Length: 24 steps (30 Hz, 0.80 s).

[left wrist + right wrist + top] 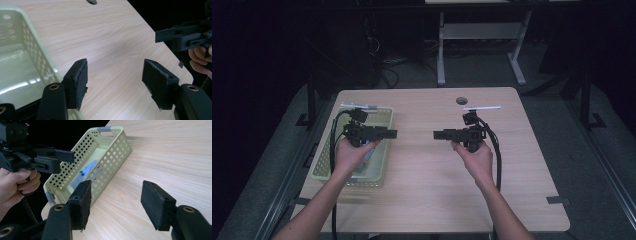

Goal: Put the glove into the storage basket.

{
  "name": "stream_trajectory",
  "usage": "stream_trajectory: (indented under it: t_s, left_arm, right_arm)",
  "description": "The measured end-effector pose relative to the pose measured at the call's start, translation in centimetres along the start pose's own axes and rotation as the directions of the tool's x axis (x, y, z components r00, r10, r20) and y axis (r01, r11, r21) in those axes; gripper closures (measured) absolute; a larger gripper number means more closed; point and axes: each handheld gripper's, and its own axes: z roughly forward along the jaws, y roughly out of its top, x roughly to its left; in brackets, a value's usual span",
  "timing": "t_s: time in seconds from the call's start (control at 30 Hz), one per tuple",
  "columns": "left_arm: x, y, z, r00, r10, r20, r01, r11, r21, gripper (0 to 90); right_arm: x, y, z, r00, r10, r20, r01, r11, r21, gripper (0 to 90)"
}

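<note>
1. The left gripper [391,133] was found spread, nothing between its pads, held over the green basket [384,116].
2. The right gripper [439,134] was found spread and empty above the table [422,190], well apart from the basket.
3. A blue item [86,171] was noted inside the basket.

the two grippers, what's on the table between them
Nothing: the high view shows bare wooden table between the left gripper and the right gripper.
</note>
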Motion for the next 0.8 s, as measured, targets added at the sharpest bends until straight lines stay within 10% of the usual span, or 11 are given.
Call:
stream_trajectory:
  t_s: [0.8]
  left_arm:
    - [-2.5, 0.1, 2.3, 0.9969, 0.041, 0.068, -0.042, 0.9991, 0.008, 32.8]
  right_arm:
    - [-2.7, -1.3, -3.6, 0.9989, 0.030, 0.035, -0.029, 0.999, -0.029, 37.0]
